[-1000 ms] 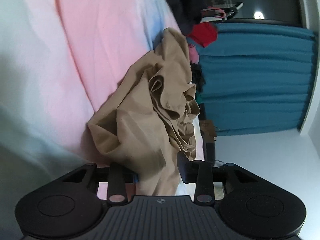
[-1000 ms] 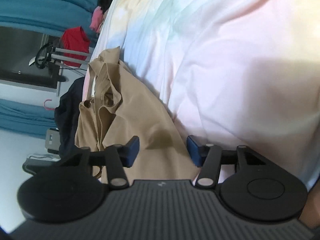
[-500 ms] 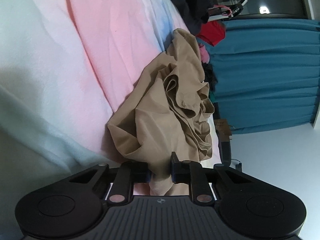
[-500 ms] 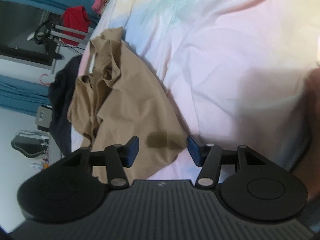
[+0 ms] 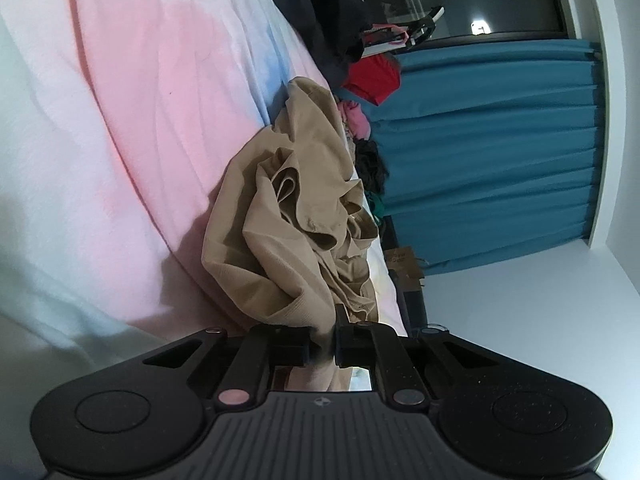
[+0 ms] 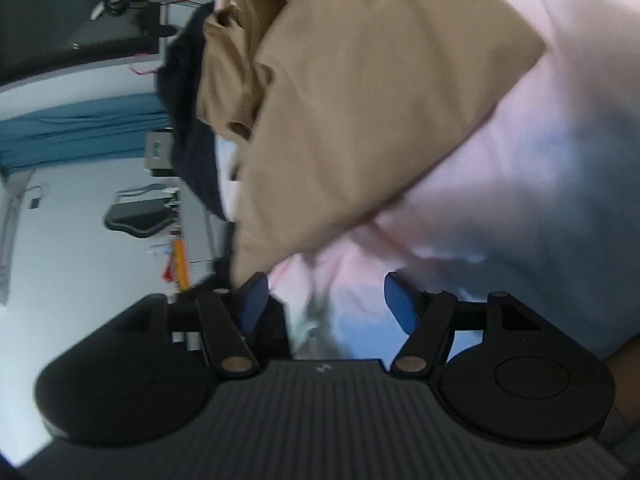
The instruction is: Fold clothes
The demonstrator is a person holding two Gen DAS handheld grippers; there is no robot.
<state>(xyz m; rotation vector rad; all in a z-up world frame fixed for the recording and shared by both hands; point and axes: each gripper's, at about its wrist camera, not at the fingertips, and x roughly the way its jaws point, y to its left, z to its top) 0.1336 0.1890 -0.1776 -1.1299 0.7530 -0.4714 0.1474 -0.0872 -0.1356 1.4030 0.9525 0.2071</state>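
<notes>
The left gripper (image 5: 322, 346) is pinching a bunched edge of the tan garment (image 5: 296, 216), its fingers closed tight on the cloth. The garment is lying crumpled on the pastel bedsheet (image 5: 120, 140) near the bed's edge, beside a dark garment (image 5: 332, 12). The right gripper (image 6: 326, 300) is hovering wide apart and empty, just beside the garment's near corner (image 6: 360, 120).

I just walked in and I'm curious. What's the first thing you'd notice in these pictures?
The crumpled tan garment stands out first, heaped on the pastel pink and white bedsheet, with its near edge pinched in the left gripper. In the right wrist view the right gripper is open, blue pads apart, just beside the garment's lower corner. Behind, a teal curtain and a red cloth catch the eye.
</notes>
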